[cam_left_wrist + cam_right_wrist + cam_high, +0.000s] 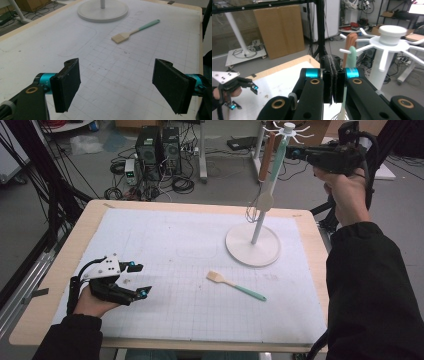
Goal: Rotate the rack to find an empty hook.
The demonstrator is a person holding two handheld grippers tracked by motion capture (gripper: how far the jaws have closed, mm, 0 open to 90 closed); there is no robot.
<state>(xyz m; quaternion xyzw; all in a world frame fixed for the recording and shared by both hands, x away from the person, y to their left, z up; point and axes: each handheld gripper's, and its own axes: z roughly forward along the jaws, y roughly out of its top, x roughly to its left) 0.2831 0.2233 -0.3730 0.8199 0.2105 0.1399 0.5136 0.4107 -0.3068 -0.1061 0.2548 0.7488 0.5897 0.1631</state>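
While parked low on the mat (165,235) with jaws wide and empty, aims the left gripper (141,280) at the spatula (235,285), lying flat near the rack (257,225), seemingly next to hang. Holds the right gripper (292,154) by the hooks, pressed together on nothing, beside a hung handle (352,56).

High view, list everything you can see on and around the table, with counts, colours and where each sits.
Table: one, light wood, white gridded mat on top.
Rack: one, white, hooked stand, far right of the mat.
Hanging utensils: at least three, mint, brown and wire, on the rack's hooks.
Spatula: one, mint handle and pale blade, mid-mat.
Computer towers: two, black, on the floor beyond.
Left tool: black, open, low over the near-left mat.
Right tool: black, shut, raised by the rack's top.
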